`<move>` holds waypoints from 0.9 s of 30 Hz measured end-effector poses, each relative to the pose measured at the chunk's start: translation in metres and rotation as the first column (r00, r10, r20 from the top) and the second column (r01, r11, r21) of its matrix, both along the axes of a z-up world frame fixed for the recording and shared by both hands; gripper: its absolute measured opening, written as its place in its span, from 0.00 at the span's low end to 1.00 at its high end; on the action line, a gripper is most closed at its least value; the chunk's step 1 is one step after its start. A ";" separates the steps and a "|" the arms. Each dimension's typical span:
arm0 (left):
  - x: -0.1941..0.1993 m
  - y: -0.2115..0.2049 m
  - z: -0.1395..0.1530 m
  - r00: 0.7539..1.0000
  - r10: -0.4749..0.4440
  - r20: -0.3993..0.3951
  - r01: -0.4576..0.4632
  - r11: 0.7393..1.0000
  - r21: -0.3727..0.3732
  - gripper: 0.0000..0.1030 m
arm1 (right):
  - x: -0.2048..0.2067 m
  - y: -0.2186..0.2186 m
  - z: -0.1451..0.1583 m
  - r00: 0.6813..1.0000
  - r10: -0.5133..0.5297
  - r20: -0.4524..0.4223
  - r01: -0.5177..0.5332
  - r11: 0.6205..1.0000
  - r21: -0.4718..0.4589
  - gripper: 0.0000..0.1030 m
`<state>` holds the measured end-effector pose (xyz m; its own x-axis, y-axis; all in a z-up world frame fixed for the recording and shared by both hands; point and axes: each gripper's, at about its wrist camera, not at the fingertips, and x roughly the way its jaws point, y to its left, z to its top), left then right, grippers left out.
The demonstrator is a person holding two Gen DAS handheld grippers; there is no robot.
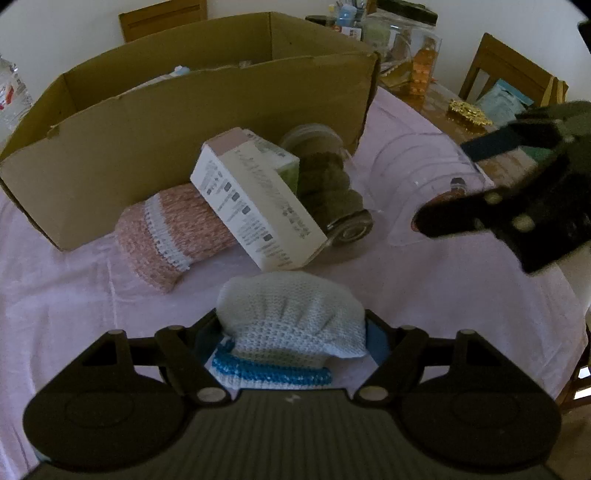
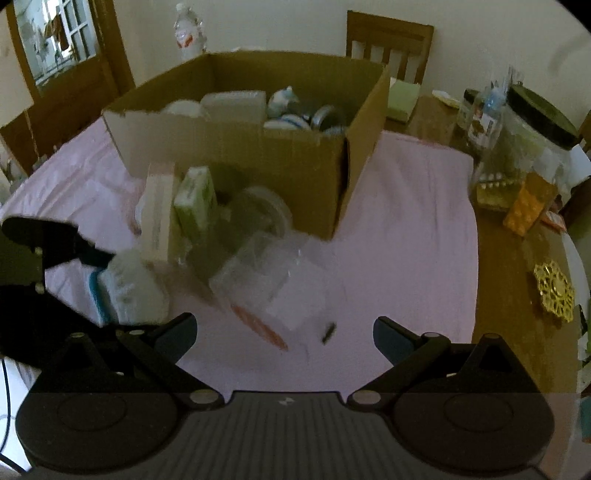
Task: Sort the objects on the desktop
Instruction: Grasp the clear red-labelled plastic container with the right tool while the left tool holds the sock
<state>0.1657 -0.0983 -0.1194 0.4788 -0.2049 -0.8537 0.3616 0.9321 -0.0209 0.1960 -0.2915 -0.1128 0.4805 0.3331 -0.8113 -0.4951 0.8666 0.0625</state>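
Note:
My left gripper [image 1: 291, 332] is shut on a white knitted item with a blue band [image 1: 291, 321], low over the pink cloth. Ahead lie a pink knitted item [image 1: 166, 232], a white carton [image 1: 255, 199] leaning on it, and a clear jar of dark contents [image 1: 328, 184] on its side. Behind them stands an open cardboard box [image 1: 207, 110]. My right gripper [image 2: 284, 332] is open and empty above a clear plastic container [image 2: 266, 273]; it also shows in the left wrist view [image 1: 458, 184]. The box [image 2: 236, 147] holds several items.
A pink cloth [image 2: 406, 221] covers most of the wooden table [image 2: 517, 295]. At the right are a large black-lidded jar [image 2: 528, 147], orange packets [image 2: 528, 210] and a gold coaster [image 2: 554, 290]. Wooden chairs [image 2: 388, 40] and a water bottle [image 2: 188, 31] stand behind.

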 end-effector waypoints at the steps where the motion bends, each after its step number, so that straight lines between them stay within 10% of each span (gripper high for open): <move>1: 0.000 0.000 0.000 1.000 0.000 0.000 0.000 1.000 -0.001 0.76 | 0.002 0.002 0.000 1.000 -0.009 0.005 0.009 1.000 0.004 1.00; 27: -0.002 0.002 -0.001 1.000 0.016 0.004 -0.016 1.000 0.009 0.77 | 0.002 -0.010 -0.006 0.992 -0.127 0.012 0.127 0.992 -0.015 1.00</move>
